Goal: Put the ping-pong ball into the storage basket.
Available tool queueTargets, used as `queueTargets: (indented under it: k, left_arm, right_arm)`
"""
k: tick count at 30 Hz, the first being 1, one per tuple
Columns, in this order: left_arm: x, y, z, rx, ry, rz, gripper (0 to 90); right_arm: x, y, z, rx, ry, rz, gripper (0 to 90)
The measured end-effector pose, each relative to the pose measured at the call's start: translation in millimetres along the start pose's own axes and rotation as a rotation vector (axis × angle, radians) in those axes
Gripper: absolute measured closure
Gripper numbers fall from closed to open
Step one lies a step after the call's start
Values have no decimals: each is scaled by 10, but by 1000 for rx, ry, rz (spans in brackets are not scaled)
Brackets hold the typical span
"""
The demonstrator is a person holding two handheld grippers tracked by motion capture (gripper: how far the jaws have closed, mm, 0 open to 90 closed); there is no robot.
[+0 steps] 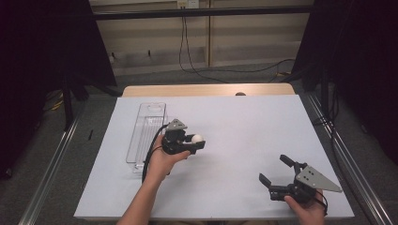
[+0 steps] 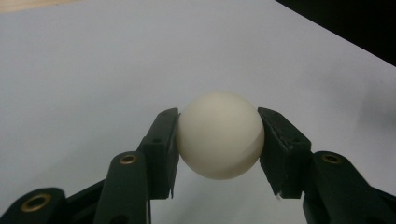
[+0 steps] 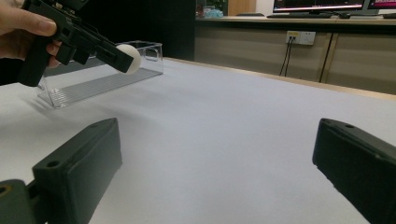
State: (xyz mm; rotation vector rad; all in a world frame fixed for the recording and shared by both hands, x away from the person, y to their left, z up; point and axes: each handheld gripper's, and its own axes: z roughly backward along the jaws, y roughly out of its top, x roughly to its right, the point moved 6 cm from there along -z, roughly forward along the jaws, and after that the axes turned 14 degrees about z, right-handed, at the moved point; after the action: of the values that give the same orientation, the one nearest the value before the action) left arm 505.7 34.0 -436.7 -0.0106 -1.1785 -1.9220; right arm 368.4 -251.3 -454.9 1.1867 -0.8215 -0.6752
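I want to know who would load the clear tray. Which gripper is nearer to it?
Left. The left gripper, shut on the white ball, is just right of the clear tray. The right gripper sits open far off toward the table's near right corner.

A clear plastic tray [image 1: 146, 136] lies lengthwise at nine o'clock on the white table sheet [image 1: 244, 131]. Black cables [image 1: 197, 61] hang at twelve o'clock beyond the table.

Dim surroundings — soft, even light
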Motion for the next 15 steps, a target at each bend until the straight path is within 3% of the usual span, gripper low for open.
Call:
queueTargets:
  k: [15]
  left_arm:
    - [-50,14,53,-8,18,7,511]
  right_arm:
    - [-3,-1,-1,-1,5,4,10]
